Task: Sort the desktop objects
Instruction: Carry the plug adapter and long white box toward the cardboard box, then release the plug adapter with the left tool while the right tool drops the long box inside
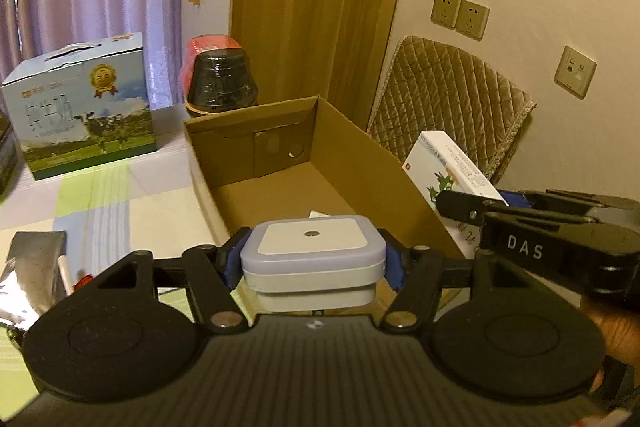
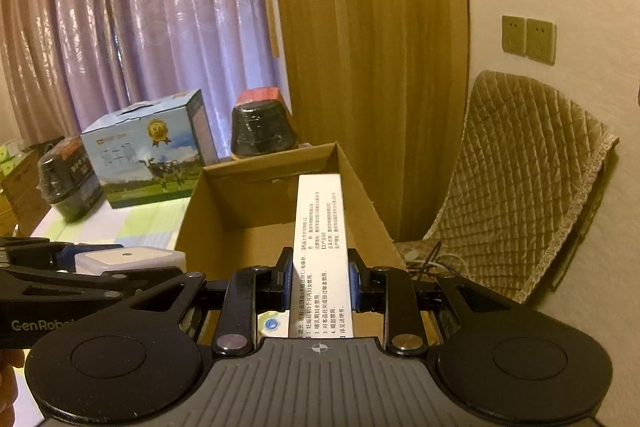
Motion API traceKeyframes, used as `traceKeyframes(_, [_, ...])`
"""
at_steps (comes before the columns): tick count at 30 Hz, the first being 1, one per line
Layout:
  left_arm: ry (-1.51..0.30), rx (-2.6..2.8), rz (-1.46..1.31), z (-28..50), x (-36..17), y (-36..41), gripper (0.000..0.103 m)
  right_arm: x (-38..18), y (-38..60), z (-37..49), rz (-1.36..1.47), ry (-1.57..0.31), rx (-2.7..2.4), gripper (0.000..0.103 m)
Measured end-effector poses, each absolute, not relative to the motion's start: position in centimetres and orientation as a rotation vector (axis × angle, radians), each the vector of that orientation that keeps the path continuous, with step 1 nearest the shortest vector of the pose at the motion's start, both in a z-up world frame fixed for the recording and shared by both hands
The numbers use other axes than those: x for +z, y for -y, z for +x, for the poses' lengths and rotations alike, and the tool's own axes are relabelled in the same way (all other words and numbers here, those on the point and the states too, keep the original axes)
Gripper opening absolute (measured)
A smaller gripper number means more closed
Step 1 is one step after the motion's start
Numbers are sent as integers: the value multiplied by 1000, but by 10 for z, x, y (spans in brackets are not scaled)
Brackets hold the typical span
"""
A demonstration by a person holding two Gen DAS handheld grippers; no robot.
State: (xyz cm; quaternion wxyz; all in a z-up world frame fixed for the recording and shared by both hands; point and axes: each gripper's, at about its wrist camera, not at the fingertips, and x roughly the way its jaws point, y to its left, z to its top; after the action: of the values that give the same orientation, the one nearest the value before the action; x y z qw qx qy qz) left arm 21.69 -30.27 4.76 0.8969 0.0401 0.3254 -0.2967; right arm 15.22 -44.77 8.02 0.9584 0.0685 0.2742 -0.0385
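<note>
Checked tablecloth (image 1: 120,195) under cardboard box (image 1: 360,163); hand-held grippers pinch night light (image 1: 314,259), carton (image 2: 320,247).

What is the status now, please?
Left gripper shut on white plug-in device. Right gripper shut on medicine box. Cardboard box ahead, nothing blocking.

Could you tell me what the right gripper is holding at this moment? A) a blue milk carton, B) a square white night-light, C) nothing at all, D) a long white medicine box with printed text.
D: in the right wrist view the right gripper has its jaws closed on the long white medicine box, pointing toward the open cardboard box.
</note>
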Motion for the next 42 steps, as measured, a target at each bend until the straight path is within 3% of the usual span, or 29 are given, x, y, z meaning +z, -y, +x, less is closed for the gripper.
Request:
traceKeyframes(9, [-692, -616, 107, 231, 33, 321, 61, 69, 458, 163, 151, -575, -100, 23])
traceKeyframes(12, [-700, -606, 91, 236, 32, 319, 78, 66, 460, 164, 152, -582, -102, 23])
traceKeyframes(37, [-704, -524, 67, 223, 31, 256, 78, 67, 440, 186, 140, -562, -58, 23])
traceKeyframes(38, [-706, -527, 67, 223, 30, 255, 78, 67, 440, 188, 150, -549, -46, 25])
traceKeyframes(41, [-708, -528, 69, 220, 29, 250, 78, 70, 440, 188, 150, -528, -68, 51])
traceKeyframes(42, [-708, -525, 68, 219, 29, 248, 78, 71, 441, 186, 152, -518, -69, 51])
